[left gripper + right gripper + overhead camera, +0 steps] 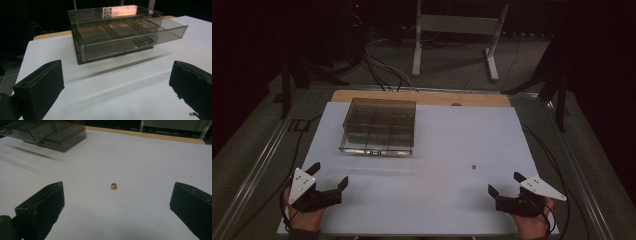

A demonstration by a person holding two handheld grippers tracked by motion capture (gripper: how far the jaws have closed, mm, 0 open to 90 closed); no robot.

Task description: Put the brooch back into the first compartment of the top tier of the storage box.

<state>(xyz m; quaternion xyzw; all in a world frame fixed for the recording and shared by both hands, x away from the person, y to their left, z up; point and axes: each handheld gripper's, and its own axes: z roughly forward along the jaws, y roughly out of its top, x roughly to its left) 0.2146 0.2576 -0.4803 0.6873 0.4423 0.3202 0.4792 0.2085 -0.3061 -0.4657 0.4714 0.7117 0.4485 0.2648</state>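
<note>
A smoky clear plastic box with a divided drawer pulled partly out stands on the white table sheet at the back left. In the left gripper view the box lies ahead of the jaws, its drawer sticking out to the right. A tiny amber bead rests on the sheet right of the middle; in the right gripper view the bead sits ahead, between the jaw lines. My left gripper is open near the front left edge. My right gripper is open at the front right. Both hold nothing.
The white sheet covers a wooden tabletop whose far edge shows. Cables and a metal stand lie on the floor beyond the table. Rails run along both sides of the table.
</note>
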